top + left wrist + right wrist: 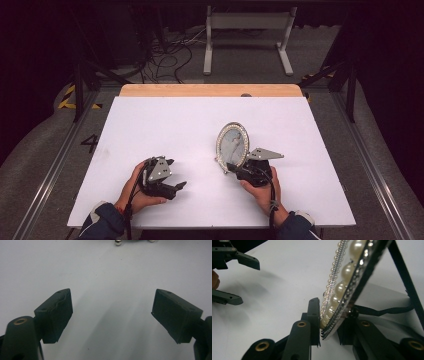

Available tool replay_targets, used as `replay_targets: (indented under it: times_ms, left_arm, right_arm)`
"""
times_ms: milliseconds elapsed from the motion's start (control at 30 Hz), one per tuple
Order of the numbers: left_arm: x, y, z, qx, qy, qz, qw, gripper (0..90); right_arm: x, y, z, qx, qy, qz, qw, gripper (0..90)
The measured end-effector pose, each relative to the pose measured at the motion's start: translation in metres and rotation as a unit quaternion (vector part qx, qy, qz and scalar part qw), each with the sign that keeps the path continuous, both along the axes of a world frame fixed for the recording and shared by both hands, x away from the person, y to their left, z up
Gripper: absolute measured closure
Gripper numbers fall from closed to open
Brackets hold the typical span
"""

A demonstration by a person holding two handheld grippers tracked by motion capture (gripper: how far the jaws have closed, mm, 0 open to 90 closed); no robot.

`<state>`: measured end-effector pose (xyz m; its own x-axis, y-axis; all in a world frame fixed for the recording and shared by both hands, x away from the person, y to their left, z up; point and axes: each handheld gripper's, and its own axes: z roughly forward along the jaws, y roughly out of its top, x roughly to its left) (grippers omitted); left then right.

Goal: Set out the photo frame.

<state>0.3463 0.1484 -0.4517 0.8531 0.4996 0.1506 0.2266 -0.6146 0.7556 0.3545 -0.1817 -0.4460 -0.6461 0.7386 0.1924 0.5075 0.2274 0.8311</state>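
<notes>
The right gripper [329, 322], clamped on the lower rim of the oval pearl frame [232, 145], risks letting it twist loose, while the left gripper [112, 315] gapes empty.

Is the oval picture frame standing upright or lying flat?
Upright, leaning slightly: the picture frame stands on the table, its lower edge between the right gripper jaws.

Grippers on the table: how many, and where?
2. Left black two-jaw gripper sits open and empty at front left; right black gripper at front centre-right clamps the pearl-rimmed oval photo frame.
</notes>
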Motion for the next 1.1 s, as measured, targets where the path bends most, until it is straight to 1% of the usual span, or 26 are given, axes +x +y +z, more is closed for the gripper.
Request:
replay_targets:
  times_ms: [133,233,267,300,400,433,500,533,633,667,733,800,867,900,933,1033,1100]
  left_arm:
    - [0.000,0.001,0.000,-0.002,0.001,0.002,1.0000,17.3]
    - [0.001,0.001,0.000,-0.002,0.002,0.000,1.0000,17.3]
    - [0.001,0.002,0.000,-0.006,0.004,-0.002,1.0000,17.3]
    - [0.002,0.002,-0.001,-0.006,0.003,-0.003,1.0000,17.3]
    - [0.002,0.002,-0.001,-0.007,0.005,-0.001,1.0000,17.3]
    - [0.002,0.001,-0.001,-0.007,0.006,-0.002,1.0000,17.3]
    - [0.002,0.000,-0.002,-0.005,0.006,-0.004,1.0000,17.3]
    - [0.002,0.000,-0.002,-0.004,0.007,-0.005,1.0000,17.3]
    - [0.002,-0.001,-0.002,-0.002,0.007,-0.005,1.0000,17.2]
    - [0.002,-0.001,-0.002,-0.002,0.006,-0.005,1.0000,17.2]
    - [0.002,0.000,-0.002,-0.004,0.006,-0.004,1.0000,17.2]
    - [0.002,0.000,-0.002,-0.005,0.007,-0.006,1.0000,17.2]
    - [0.002,0.000,-0.002,-0.006,0.008,-0.003,0.9999,17.2]
    - [0.002,0.000,-0.003,-0.006,0.009,-0.005,0.9999,17.1]
    - [0.003,0.000,-0.002,-0.006,0.008,-0.006,0.9999,17.1]
    - [0.003,0.000,-0.003,-0.008,0.011,-0.005,0.9999,17.1]
    - [0.003,-0.001,-0.003,-0.005,0.011,-0.007,0.9999,17.1]
  right_arm:
    - [0.000,-0.002,0.001,-0.001,0.004,0.007,1.0000,75.4]
    - [0.001,-0.002,0.002,-0.005,0.005,0.007,0.9999,75.4]
    - [0.000,-0.002,0.003,-0.010,0.001,0.007,0.9999,74.7]
    - [0.000,-0.001,0.003,-0.009,-0.001,0.005,0.9999,74.3]
    - [0.000,-0.001,0.004,-0.009,-0.006,0.004,0.9999,71.6]
    - [0.000,-0.001,0.004,-0.005,-0.010,-0.001,0.9999,68.0]
    - [0.001,-0.001,0.004,-0.006,-0.011,-0.005,0.9999,64.5]
    - [0.002,0.000,0.002,-0.004,-0.008,-0.010,0.9999,62.9]
    - [0.004,0.004,-0.001,-0.004,-0.002,-0.012,0.9999,61.8]
    - [0.004,0.005,-0.003,-0.003,0.000,-0.013,0.9999,62.3]
    - [0.005,0.008,-0.005,-0.001,0.003,-0.006,1.0000,66.8]
    - [0.005,0.010,-0.006,-0.001,0.004,-0.004,1.0000,69.2]
    - [0.005,0.009,-0.007,-0.003,0.006,-0.007,1.0000,73.4]
    - [0.006,0.007,-0.007,0.002,0.009,-0.005,0.9999,74.5]
    - [0.007,0.005,-0.007,0.007,0.012,-0.003,0.9999,74.6]
    - [0.007,0.005,-0.006,0.003,0.014,0.001,0.9999,75.3]
    - [0.008,0.004,-0.006,0.004,0.018,0.009,0.9998,76.8]
